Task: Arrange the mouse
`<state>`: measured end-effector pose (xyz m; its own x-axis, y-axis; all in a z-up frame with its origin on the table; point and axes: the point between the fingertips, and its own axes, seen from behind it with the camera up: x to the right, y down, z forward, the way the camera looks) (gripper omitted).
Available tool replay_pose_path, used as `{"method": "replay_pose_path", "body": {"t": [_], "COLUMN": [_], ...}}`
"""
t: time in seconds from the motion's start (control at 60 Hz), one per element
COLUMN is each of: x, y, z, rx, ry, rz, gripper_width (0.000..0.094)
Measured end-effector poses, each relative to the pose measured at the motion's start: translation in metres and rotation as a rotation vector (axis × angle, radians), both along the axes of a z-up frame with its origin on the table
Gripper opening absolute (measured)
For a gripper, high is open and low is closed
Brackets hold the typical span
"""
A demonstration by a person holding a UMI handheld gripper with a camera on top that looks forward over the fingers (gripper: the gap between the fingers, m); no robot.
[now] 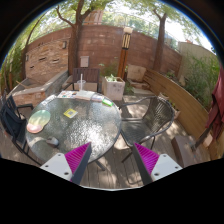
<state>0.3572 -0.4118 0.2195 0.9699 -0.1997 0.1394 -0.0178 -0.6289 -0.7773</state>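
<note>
A brick wall (pixel 95 45) backs a wooden deck (pixel 115 165) holding a round glass surface (pixel 85 120) and metal chairs (pixel 150 112). The tool (pixel 113 160) hangs above the deck, fingers apart and empty. The mouse cannot be made out; small items on the surface are too tiny to identify.

My jaws stand wide apart with nothing held between them. The gripper (pixel 113 160) is raised and level, each magenta pad (pixel 77 157) facing inward across the gap.
</note>
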Motion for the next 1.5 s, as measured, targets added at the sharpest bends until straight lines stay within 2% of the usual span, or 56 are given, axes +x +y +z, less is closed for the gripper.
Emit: {"method": "replay_pose_path", "body": {"t": [0.167,0.283,0.5,0.717,0.983,1.117,1.267,1.367,1.45,1.483,1.5], "x": [-0.007,0.002,-0.061,-0.179,-0.248,-0.259,-0.249,-0.242,-0.243,-0.248,-0.248], "y": [-0.008,-0.033,-0.054,0.02,0.128,0.168,0.204,0.218,0.219,0.22,0.219], "z": [-0.017,-0.051,-0.125,-0.175,-0.222,-0.224,-0.223,-0.228,-0.236,-0.236,-0.236], "rx": [-0.026,-0.071,-0.152,-0.099,-0.074,-0.048,-0.031,-0.043,-0.068,-0.064,-0.067], "ry": [0.012,0.004,0.045,0.139,0.07,0.04,0.016,0.025,0.055,0.076,0.082], "rz": [0.019,0.045,0.163,0.273,0.343,0.349,0.297,0.272,0.27,0.277,0.276], "gripper_width": [0.0847,0.0846,0.0841,0.0847,0.0847,0.0841,0.084,0.0761,0.0614,0.0498,0.0495]}}
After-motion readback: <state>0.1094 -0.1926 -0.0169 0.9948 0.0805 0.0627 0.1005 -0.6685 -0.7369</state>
